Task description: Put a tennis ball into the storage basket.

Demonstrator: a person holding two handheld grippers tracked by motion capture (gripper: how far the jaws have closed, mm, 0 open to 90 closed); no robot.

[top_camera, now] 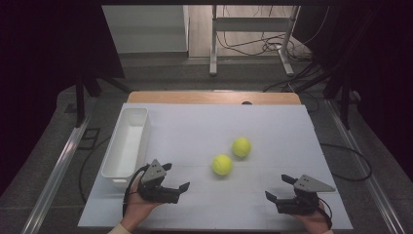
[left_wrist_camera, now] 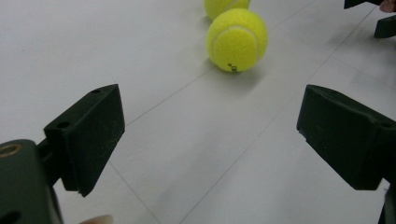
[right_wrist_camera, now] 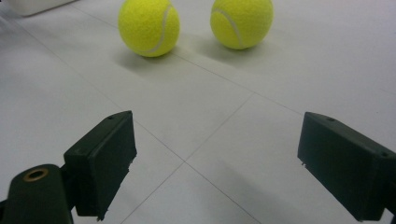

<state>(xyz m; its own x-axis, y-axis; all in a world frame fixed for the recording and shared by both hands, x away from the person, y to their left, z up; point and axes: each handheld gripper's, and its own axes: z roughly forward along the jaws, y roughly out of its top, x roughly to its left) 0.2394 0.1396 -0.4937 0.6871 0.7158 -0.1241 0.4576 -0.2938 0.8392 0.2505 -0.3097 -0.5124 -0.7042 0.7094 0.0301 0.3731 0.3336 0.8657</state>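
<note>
Left gripper [top_camera: 178, 177]: jaws spread wide, nothing between them; we hold it low over the tabletop [top_camera: 272, 126], just beside the near end of the white bin [top_camera: 127, 141].
Right gripper [top_camera: 280, 187]: jaws also released and empty, near the front right edge of the tabletop.
Near tennis ball [top_camera: 222, 165]: lies free in the middle of the tabletop, between both grippers but apart from each; in the left gripper view it is straight ahead.
Far tennis ball [top_camera: 241, 146]: just beside the near one, a bit behind and to the right; we cannot tell if they touch.
Risk 1: a ball rolls easily. If one jaw touches first, it prob. pushes the ball away, maybe off the edge.
Risk 2: balls are close, so the wide jaws can knock the 2nd ball while closing on the 1st.
Risk 3: grip off-centre, and the ball can squeeze out before it reaches the bin.
Risk 4: both grippers going for the same ball can collide.
</note>
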